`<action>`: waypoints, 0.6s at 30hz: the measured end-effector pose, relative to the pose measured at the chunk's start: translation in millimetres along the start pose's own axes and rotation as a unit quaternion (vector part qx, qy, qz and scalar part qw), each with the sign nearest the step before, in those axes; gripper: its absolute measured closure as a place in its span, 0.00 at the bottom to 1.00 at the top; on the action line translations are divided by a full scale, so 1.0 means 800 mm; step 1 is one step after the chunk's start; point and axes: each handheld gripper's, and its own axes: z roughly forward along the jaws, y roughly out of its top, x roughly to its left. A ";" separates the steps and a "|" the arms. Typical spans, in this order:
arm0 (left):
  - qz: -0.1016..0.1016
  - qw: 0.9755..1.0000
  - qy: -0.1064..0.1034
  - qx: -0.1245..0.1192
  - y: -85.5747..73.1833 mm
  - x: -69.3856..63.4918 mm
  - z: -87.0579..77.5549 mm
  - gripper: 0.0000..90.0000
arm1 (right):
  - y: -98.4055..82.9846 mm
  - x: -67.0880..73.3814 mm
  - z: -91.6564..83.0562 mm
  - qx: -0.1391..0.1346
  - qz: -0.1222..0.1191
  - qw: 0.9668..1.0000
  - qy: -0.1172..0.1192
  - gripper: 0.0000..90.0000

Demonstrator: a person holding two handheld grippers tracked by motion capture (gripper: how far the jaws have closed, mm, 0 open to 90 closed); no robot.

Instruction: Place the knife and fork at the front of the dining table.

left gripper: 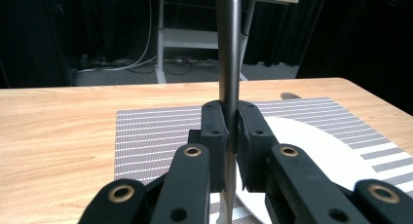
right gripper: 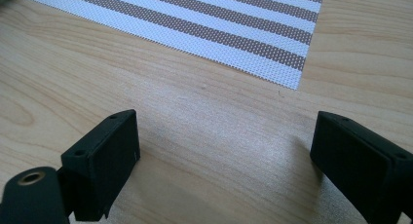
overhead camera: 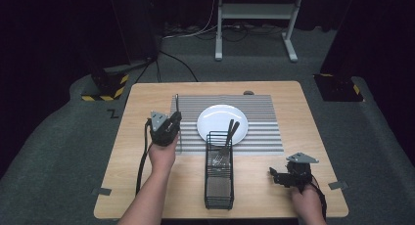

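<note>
Wooden table [overhead camera: 147, 186] with a striped mat [overhead camera: 264, 137], and a place being set.

Left gripper [overhead camera: 169, 124] has its jaws clamped on a metal utensil [left gripper: 229, 63], held upright over the mat's left edge, just beside the white plate [overhead camera: 215, 120]. It could slip down or tip, I think, because the handle is thin and smooth. Right gripper [overhead camera: 280, 177] rests near the table's right side, jaws wide apart, holding nothing. A black wire basket [overhead camera: 219, 186] with more cutlery [overhead camera: 226, 146] stands between them, close enough to bump.
</note>
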 end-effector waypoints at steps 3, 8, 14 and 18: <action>-0.002 1.000 0.001 0.002 -0.001 0.001 0.006 0.92 | 0.000 0.000 0.000 0.000 0.001 1.000 0.000 0.12; -0.006 1.000 0.007 0.010 -0.001 0.001 0.016 0.92 | 0.000 0.000 0.000 0.000 0.000 1.000 0.000 0.12; -0.025 0.999 0.021 0.024 -0.001 0.004 0.036 0.92 | 0.000 0.000 0.000 0.000 0.000 1.000 0.001 0.12; -0.031 0.998 0.031 0.038 -0.001 0.007 0.050 0.92 | 0.000 0.000 0.000 0.000 0.000 1.000 0.001 0.12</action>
